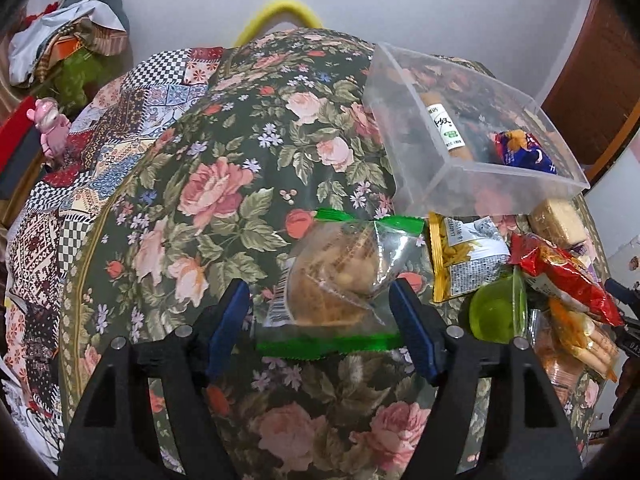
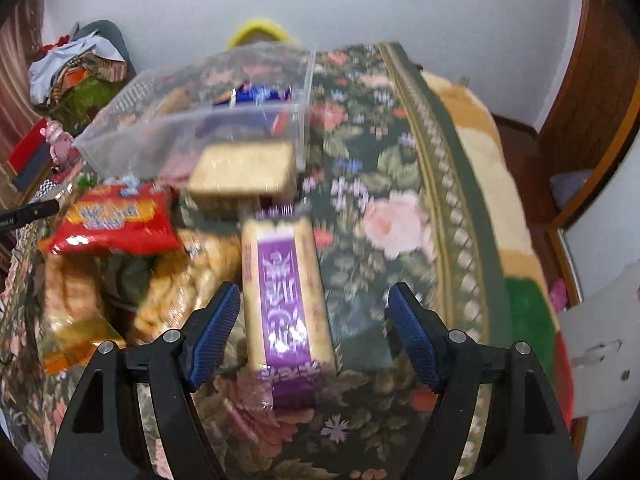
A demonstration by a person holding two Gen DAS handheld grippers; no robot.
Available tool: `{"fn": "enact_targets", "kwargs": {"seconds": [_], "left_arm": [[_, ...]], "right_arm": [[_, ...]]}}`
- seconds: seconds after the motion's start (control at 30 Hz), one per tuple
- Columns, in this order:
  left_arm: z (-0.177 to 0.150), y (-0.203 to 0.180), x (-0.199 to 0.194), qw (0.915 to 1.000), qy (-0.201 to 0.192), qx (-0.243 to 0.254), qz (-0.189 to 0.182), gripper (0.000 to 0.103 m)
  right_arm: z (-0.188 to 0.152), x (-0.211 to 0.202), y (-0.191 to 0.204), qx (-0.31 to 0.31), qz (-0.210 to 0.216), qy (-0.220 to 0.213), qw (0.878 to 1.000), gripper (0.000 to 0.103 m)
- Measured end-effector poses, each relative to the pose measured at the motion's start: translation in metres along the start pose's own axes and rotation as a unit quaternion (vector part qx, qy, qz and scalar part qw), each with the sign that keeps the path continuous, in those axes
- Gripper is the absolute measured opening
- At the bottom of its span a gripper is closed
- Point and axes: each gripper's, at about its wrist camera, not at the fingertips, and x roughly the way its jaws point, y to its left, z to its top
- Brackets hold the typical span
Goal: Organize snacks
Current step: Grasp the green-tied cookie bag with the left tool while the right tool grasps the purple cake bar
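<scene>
The green-edged pastry bag is bracketed by the left gripper, jaws apart; light and crushable, it is best pinched at its seal. The right gripper, jaws apart, straddles the stiff purple cracker pack.

Both wrist views close, downward; share bin.
</scene>
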Motion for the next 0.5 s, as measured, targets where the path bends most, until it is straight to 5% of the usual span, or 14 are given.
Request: {"fn": "enact_targets", "kwargs": {"seconds": [0.33, 0.43, 0.5], "left_arm": [[0.002, -0.005, 0.036, 0.9996, 0.028, 0.001, 0.002, 0.074], [0.002, -0.008, 0.042, 0.9996, 0.025, 0.008, 0.009, 0.073], [0.001, -0.01, 0.042, 0.9996, 0.019, 0.014, 0.014, 0.062]], "right_arm": [[-0.004, 0.013, 0.001, 0.001, 0.01, 0.005, 1.0, 0.072], [-0.002, 0.016, 0.003, 0.0, 0.01, 0.0, 1.0, 0.065], [-0.001, 0.016, 0.006, -0.005, 0.004, -0.004, 1.0, 0.054]]}}
